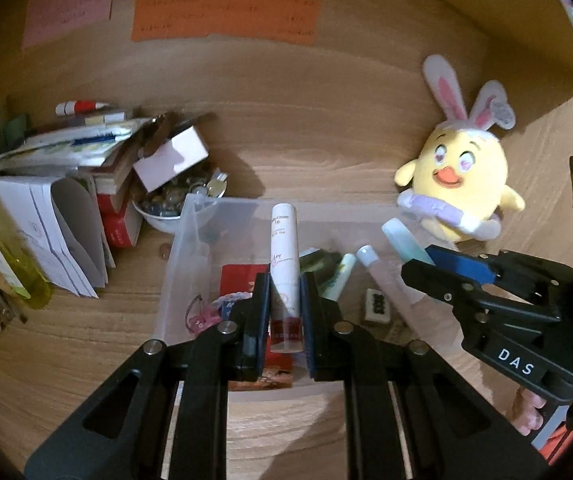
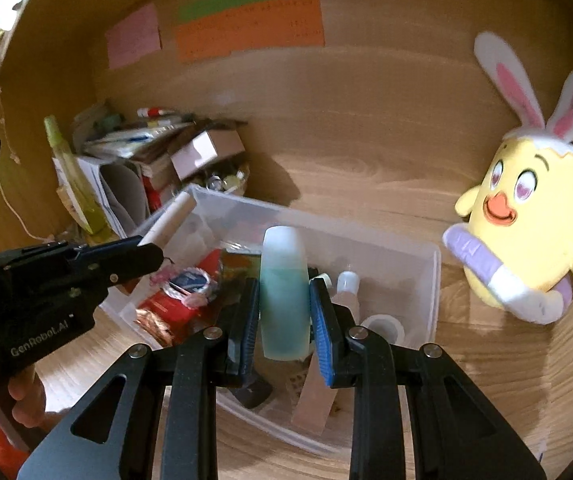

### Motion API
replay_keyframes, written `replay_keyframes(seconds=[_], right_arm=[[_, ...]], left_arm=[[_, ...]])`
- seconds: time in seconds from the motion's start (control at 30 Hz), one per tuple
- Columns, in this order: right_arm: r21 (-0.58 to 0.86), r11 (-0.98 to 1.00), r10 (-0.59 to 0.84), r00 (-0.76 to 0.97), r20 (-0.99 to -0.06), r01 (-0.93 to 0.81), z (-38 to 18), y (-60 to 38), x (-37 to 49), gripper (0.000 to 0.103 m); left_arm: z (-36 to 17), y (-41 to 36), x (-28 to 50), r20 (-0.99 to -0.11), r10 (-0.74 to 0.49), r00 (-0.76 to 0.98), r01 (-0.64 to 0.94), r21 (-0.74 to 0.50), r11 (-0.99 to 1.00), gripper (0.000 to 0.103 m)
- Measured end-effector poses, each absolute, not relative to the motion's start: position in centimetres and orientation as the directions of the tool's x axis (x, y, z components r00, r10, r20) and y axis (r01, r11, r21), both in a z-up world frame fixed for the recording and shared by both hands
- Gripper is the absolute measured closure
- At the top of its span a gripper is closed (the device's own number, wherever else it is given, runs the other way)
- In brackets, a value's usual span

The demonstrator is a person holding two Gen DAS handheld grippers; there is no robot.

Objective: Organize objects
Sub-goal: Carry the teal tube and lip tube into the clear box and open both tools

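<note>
You hold two black two-finger grippers over a clear plastic bin [image 2: 426, 292] that sits on a wooden desk [image 1: 86, 340].

Your left gripper [image 1: 285, 292] is clamped on a slim white tube [image 1: 284, 256] with red print at its lower end. The tube stands roughly upright between the blue-edged pads, its cap end pointing away from you, above the near left part of the bin. In the right wrist view the same tube angles up and out from the left gripper's tip over the bin's left wall.

Your right gripper [image 2: 285, 300] is closed around a pale teal translucent bottle [image 2: 284, 276] with a whitish cap on top. The bottle stands upright between the pads, over the middle of the bin.

Inside the bin lie a red packet [image 2: 166, 304], a small round item with a blue centre and a pink-and-white rim [image 2: 190, 282], another small capped tube [image 2: 346, 284], a roll of white tape [image 2: 384, 326] and other small items too blurred to name.

Behind the bin's left corner stands a white bowl [image 1: 158, 218] of glass pebbles, with a small open cardboard box [image 1: 170, 160] tilted on it. Left of that, books and folded papers [image 1: 66, 232] are stacked.

A yellow chick plush toy [image 2: 534, 224] with rabbit ears leans against the wooden back panel to the right of the bin. Pink, green and orange paper notes [image 2: 250, 28] are stuck on the panel above.
</note>
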State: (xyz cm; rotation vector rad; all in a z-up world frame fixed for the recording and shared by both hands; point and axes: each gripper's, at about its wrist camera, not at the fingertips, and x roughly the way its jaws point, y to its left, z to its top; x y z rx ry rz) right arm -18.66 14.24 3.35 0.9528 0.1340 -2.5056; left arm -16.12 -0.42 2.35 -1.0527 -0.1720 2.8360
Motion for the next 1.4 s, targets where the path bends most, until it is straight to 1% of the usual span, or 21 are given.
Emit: replay_keyframes(seconds=[0.23,0.5,0.7,0.8,0.83,0.9,0.97,1.03,1.1,1.17,1.2,1.27,1.3,1.37,1.4], right_arm=[[0.071,-0.898,-0.358,-0.626,-0.693,0.435,1.5,13.9,-19.9,0.08],[0.06,-0.895,-0.348,-0.607,-0.714,0.443,0.6,13.3,-20.1,0.08],[0.06,-0.894,-0.347,-0.601,-0.72,0.445,0.3,13.2,-20.1,0.08],[0.056,-0.894,-0.342,-0.597,-0.726,0.445,0.3,13.2,-20.0,0.08],[0.063,-0.891,-0.348,-0.589,-0.73,0.449,0.4,13.3,-20.0,0.078],[0.07,-0.889,-0.355,-0.586,-0.728,0.452,0.7,13.5,-20.0,0.071],[0.057,-0.894,-0.346,-0.602,-0.72,0.445,1.0,13.5,-19.7,0.058],[0.034,-0.897,-0.334,-0.623,-0.707,0.442,1.6,13.6,-19.2,0.054],[0.022,-0.896,-0.33,-0.633,-0.7,0.443,2.1,13.6,-18.9,0.052],[0.011,-0.896,-0.327,-0.641,-0.694,0.445,2.5,13.7,-18.4,0.046],[0.004,-0.897,-0.323,-0.649,-0.688,0.443,2.7,13.8,-18.1,0.044],[-0.007,-0.9,-0.316,-0.666,-0.675,0.435,3.1,14.0,-17.5,0.036],[-0.014,-0.902,-0.313,-0.677,-0.666,0.431,3.3,14.2,-17.1,0.035],[-0.017,-0.902,-0.315,-0.684,-0.658,0.431,3.6,14.5,-16.6,0.034],[-0.016,-0.901,-0.318,-0.687,-0.654,0.433,3.7,14.7,-16.2,0.033]], left_arm=[[1.0,0.0,-17.0,-0.674,0.132,-0.727,-0.064,-0.125,-0.99,0.089],[0.3,0.6,-17.3,-0.695,0.113,-0.71,-0.063,-0.097,-0.993,0.089],[0.5,0.9,-16.9,-0.683,0.112,-0.721,-0.076,-0.083,-0.994,0.089],[0.7,1.0,-16.7,-0.68,0.111,-0.725,-0.079,-0.078,-0.994,0.087],[0.7,1.0,-16.6,-0.678,0.11,-0.727,-0.078,-0.077,-0.994,0.084],[0.8,0.9,-16.5,-0.675,0.118,-0.728,-0.081,-0.086,-0.993,0.082],[1.0,0.7,-16.3,-0.671,0.124,-0.731,-0.081,-0.095,-0.992,0.078],[1.3,0.6,-16.1,-0.667,0.134,-0.733,-0.086,-0.105,-0.991,0.077],[1.5,0.5,-15.7,-0.662,0.139,-0.736,-0.087,-0.111,-0.99,0.074],[1.8,0.4,-15.4,-0.657,0.138,-0.741,-0.087,-0.11,-0.99,0.067],[1.9,0.4,-15.1,-0.652,0.137,-0.745,-0.089,-0.106,-0.99,0.066],[2.3,0.5,-14.4,-0.642,0.131,-0.756,-0.093,-0.093,-0.991,0.059],[2.4,0.5,-14.2,-0.637,0.13,-0.76,-0.095,-0.09,-0.991,0.056],[2.7,0.4,-13.5,-0.626,0.126,-0.769,-0.093,-0.086,-0.992,0.044],[2.9,0.4,-13.0,-0.619,0.123,-0.776,-0.09,-0.084,-0.992,0.041]])
